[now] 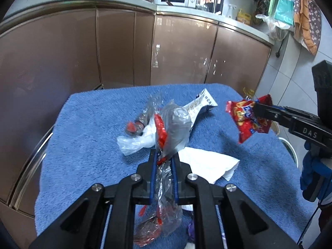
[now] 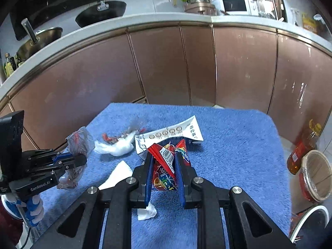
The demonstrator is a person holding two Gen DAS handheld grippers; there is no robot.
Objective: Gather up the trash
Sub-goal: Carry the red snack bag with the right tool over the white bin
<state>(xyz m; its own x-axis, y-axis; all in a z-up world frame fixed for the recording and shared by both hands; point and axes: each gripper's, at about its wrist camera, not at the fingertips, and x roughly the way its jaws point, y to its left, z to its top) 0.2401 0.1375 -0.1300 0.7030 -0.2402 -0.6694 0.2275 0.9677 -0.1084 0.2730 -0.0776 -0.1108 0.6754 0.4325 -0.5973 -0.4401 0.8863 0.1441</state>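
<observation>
Your left gripper (image 1: 164,155) is pinching the clear wrapper (image 1: 176,128), lifted above the blue towel (image 1: 87,145). Your right gripper (image 2: 165,155) is clamped on the red snack bag (image 2: 168,166), also held up off the towel. Below lie a white tube (image 2: 178,132), a tissue (image 1: 209,164) and a crumpled bag (image 2: 118,145).

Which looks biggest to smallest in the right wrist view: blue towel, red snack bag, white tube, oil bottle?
1. blue towel, clearly largest
2. white tube
3. red snack bag and oil bottle: similar; the bag is nearest the camera and partly hidden, so unranked.
</observation>
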